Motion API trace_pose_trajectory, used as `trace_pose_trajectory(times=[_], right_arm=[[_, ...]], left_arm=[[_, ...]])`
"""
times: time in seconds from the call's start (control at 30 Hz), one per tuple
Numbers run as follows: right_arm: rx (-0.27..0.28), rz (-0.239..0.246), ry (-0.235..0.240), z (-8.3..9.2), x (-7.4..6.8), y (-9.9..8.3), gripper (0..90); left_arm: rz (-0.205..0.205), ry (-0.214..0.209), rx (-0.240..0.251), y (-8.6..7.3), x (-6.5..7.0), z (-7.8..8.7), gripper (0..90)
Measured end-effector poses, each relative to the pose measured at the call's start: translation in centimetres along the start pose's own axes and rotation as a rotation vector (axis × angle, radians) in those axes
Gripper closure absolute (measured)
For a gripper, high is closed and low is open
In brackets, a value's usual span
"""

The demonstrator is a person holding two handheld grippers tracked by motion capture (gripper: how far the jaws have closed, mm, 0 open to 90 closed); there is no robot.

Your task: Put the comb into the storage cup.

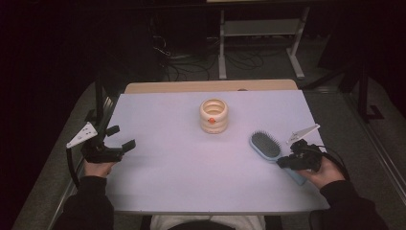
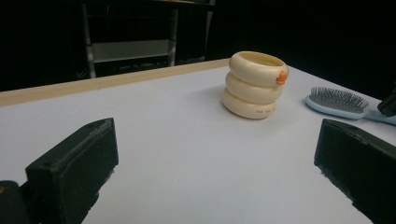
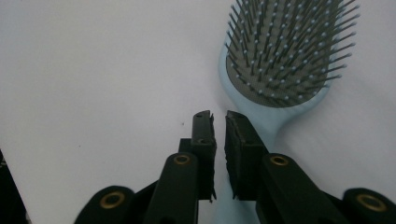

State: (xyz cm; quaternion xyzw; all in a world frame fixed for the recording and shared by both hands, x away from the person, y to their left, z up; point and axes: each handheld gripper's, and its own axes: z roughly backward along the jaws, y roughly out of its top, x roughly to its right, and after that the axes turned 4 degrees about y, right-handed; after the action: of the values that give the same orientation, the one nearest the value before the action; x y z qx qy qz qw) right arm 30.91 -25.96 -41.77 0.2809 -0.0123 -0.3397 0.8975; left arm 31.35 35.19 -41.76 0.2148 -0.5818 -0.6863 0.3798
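A light-blue hairbrush [image 1: 265, 143] lies bristles-up on the right of the white table [image 1: 172, 163], its handle pointing toward the person. My right gripper [image 1: 283, 163] hovers at that handle. In the right gripper view its jaws [image 3: 218, 116] stand only a narrow gap apart with nothing between them, and the hairbrush [image 3: 280, 56] handle passes under the right-hand jaw. My left gripper [image 1: 122, 137] rests at the table's left side, open wide and empty. The left gripper view [image 2: 215, 158] shows bare table between its jaws and the hairbrush [image 2: 336, 99] far off.
A cream holder shaped like stacked rings [image 1: 213, 115] with a small orange spot stands upright at the table's middle back; the left gripper view has the holder [image 2: 255, 84] ahead. A wooden strip [image 1: 210, 86] runs along the far edge. Beyond it are metal frame legs and cables [image 1: 191, 67] on the floor.
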Motion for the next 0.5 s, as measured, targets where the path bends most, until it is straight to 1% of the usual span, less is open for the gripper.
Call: trace_pose_trajectory(times=[0.03,0.07,0.1,0.13,0.17,0.23,0.27,0.3,0.33,0.37,0.4,0.43,0.47,0.5], right_arm=[[0.000,0.000,0.000,0.0,0.0,0.0,79.2],[0.007,-0.001,-0.010,0.2,-0.2,0.1,76.2],[0.007,-0.001,-0.010,0.2,-0.2,0.1,76.2],[0.011,0.000,-0.017,0.3,-0.4,0.3,73.3],[0.011,0.000,-0.017,0.3,-0.4,0.3,73.3],[0.019,-0.008,-0.030,0.5,-0.6,0.5,69.9],[0.028,-0.013,-0.040,0.6,-0.7,0.6,65.3],[0.028,-0.013,-0.040,0.6,-0.7,0.6,65.3],[0.036,-0.025,-0.051,0.8,-0.7,0.7,59.1],[0.036,-0.025,-0.051,0.8,-0.7,0.7,59.1],[0.047,-0.035,-0.060,0.9,-0.7,0.8,51.2],[0.047,-0.035,-0.060,0.9,-0.7,0.8,51.2],[0.048,-0.040,-0.061,1.0,-0.7,0.9,48.2],[0.047,-0.043,-0.070,1.0,-0.7,0.9,42.7]], left_arm=[[0.000,0.000,0.000,0.0,0.0,0.0,0.0],[0.000,0.001,0.001,0.0,0.0,0.0,0.0],[0.000,0.001,0.001,0.0,0.0,0.0,0.0],[-0.001,0.001,0.001,0.0,0.0,0.0,0.0],[-0.001,0.001,0.001,0.0,0.0,0.0,0.0],[-0.002,0.001,0.001,0.0,0.0,0.0,0.0],[-0.002,0.001,0.001,0.0,0.0,0.0,0.0],[-0.002,0.000,0.002,0.0,0.0,0.0,0.0],[-0.002,0.001,0.001,0.0,0.0,0.0,0.0],[-0.002,0.001,0.001,0.0,0.0,0.0,0.0],[-0.002,0.000,0.002,0.0,0.0,0.0,0.0],[-0.002,0.000,0.002,0.0,0.0,0.0,0.0],[-0.001,0.000,0.001,0.0,0.0,0.0,0.0],[-0.001,0.000,0.001,0.0,0.0,0.0,0.0]])
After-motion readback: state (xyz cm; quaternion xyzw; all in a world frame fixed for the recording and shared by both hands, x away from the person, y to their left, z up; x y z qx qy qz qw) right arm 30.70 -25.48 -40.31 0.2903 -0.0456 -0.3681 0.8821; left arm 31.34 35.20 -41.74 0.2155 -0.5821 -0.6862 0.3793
